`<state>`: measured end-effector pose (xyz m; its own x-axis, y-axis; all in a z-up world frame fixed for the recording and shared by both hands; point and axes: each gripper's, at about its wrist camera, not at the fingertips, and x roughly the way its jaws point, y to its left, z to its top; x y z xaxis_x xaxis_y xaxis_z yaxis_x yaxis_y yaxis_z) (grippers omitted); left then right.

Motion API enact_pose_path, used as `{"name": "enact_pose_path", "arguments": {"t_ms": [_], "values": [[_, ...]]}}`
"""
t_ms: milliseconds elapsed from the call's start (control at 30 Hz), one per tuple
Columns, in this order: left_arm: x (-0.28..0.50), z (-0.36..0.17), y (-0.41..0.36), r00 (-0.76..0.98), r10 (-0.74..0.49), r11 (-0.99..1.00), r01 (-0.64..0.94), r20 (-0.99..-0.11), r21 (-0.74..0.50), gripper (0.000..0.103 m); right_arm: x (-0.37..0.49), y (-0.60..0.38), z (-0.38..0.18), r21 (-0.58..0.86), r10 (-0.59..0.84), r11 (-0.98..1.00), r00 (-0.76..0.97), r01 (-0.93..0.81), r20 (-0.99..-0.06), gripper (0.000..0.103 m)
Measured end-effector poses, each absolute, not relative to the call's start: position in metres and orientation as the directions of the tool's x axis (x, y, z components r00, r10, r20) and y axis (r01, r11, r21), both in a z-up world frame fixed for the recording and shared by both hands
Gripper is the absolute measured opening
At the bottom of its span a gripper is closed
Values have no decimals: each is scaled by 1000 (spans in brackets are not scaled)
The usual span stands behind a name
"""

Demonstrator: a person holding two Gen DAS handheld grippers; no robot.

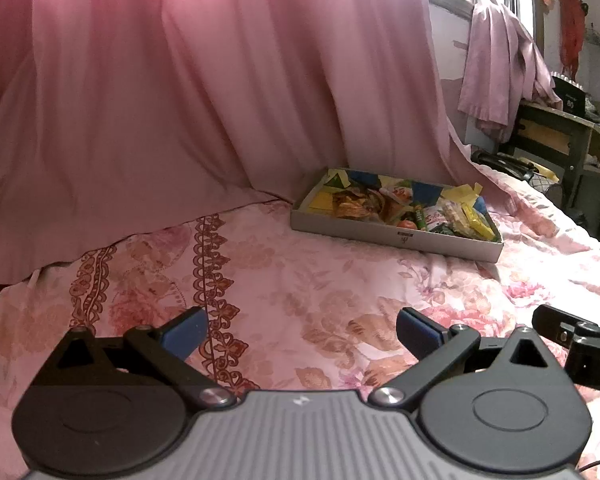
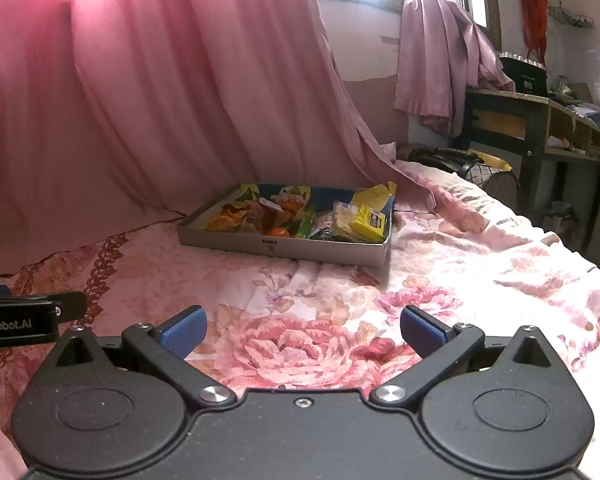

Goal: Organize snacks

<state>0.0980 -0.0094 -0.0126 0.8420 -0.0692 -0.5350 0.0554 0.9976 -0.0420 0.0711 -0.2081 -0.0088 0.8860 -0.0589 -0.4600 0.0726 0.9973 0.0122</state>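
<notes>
Left wrist view: we log the left claw (image 1: 300, 334) released, blue pads spread wide and empty, hanging over the floral bedspread (image 1: 280, 280). Right wrist view: the right claw (image 2: 302, 334) likewise released and empty, over the same bedspread. Item: one shallow grey box (image 2: 284, 246), resting on the bed near the pink curtain (image 2: 140, 100), well apart from both claws. Contents, as far as we can tell: a yellow packet (image 2: 370, 222) at the right end, a green wrapper (image 2: 306, 226) and an orange round thing (image 2: 278, 233) mid-box, crinkled orange-brown bags (image 1: 352, 204) toward the left; the rest is too jumbled to name. We find no snacks loose on the bedspread. Our judgement: everything visible is already in the box but lies heaped, so gathering looks done and any sorting within the box is left.
</notes>
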Motion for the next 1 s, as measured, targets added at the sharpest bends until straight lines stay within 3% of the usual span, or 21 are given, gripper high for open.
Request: {"name": "enact_pose_path", "arguments": {"t_ms": [1000], "values": [[99,-12,-8,841,-70,998,56,-537,-43,103,72,-208,-11,13,-61,997,883,75,-466,102]]}}
